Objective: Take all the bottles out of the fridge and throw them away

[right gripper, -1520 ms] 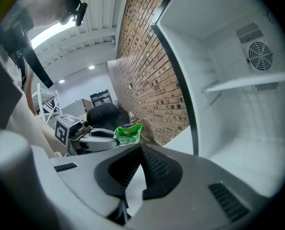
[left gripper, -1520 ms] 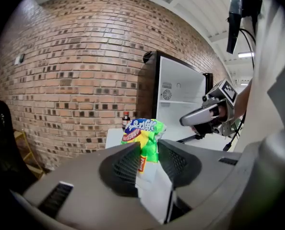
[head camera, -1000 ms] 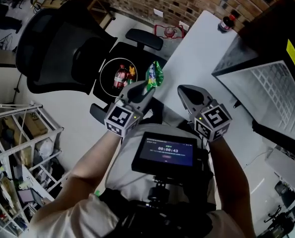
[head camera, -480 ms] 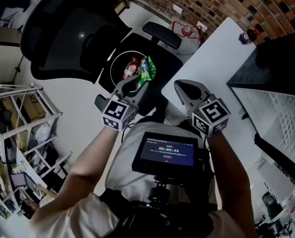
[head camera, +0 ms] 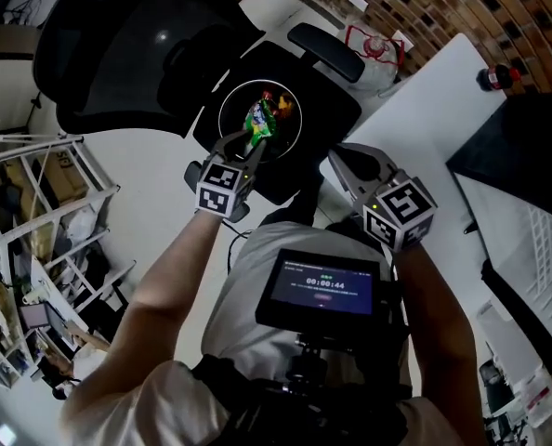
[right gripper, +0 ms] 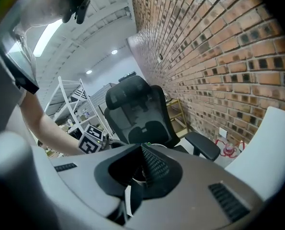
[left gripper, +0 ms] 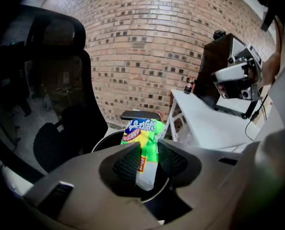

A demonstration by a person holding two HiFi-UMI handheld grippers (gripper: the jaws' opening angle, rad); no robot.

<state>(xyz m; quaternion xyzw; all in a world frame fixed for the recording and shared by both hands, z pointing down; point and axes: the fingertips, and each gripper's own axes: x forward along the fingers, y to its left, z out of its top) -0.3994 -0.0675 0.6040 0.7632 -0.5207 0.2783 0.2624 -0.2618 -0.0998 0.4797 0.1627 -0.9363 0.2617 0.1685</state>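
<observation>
Left gripper: jaws partly closed, pads pressing both sides of a green bottle; it hangs right over the bin.
Bottle: green label with a clear end down between the jaws, poised above the bin's mouth, seemingly clear of the rim.
Right gripper: jaws together with nothing in them, held near the bin on its table side.
Bin: round, black, white-rimmed, standing on the chair seat; red and yellow items lie inside.
Chair: black, with its backrest on the far side of the bin.
Table: white, to the right of the bin.
Cola bottle: upright at the table's far end, well apart from the bin.
</observation>
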